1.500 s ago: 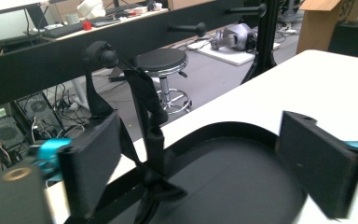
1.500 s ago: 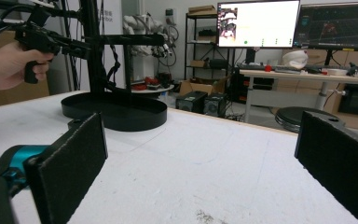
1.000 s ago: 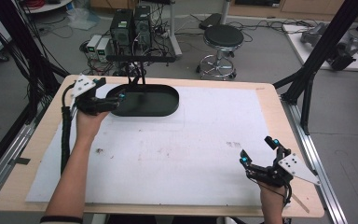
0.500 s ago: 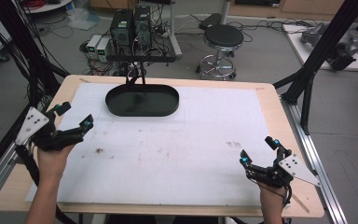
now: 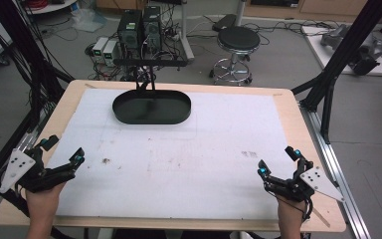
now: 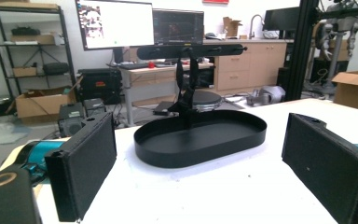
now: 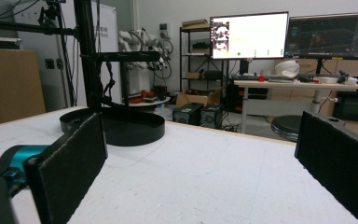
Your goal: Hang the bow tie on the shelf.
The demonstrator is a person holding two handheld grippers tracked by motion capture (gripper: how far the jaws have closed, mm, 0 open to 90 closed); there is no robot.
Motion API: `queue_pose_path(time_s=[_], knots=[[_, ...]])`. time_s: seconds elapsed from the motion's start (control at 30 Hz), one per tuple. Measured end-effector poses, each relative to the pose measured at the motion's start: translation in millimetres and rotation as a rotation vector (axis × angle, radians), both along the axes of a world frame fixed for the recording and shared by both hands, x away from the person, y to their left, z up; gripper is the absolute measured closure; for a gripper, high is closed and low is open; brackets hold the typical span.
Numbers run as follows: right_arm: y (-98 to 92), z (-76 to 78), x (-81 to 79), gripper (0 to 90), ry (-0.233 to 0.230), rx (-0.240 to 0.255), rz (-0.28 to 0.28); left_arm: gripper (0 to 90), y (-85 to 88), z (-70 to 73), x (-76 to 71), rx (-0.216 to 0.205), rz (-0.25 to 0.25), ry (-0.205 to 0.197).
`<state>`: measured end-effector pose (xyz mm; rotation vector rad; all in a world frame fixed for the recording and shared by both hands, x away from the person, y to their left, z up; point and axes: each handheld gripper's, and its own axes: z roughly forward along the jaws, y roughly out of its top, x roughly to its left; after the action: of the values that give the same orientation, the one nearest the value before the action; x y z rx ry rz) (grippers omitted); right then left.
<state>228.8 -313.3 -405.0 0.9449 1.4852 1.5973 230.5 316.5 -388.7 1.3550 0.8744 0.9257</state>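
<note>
1. Resting near the counter's front corners, the left hand-held gripper and right hand-held gripper stand wide open, holding nothing.
2. Black oval tray lies far ahead, long axis sideways, nearer the left one.

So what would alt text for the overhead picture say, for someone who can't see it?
A black oval tray sits empty at the far side of a white-covered table. At the near corners, a person holds the left hand-held gripper and right hand-held gripper, both open.
</note>
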Motion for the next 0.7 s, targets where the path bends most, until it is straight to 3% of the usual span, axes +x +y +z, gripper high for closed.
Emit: queue_pose_path(time_s=[0.37, 0.7], knots=[[2.7, 0.9, -0.7, 1.4, -0.004, 0.011, 0.007, 10.4, 10.4, -15.5, -11.1, -0.022, 0.036, 0.013], [0.7, 1.6, -3.1, 1.4, -0.017, 0.019, -0.006, 10.4, 9.3, -20.7, -11.3, 0.003, 0.036, 0.019]])
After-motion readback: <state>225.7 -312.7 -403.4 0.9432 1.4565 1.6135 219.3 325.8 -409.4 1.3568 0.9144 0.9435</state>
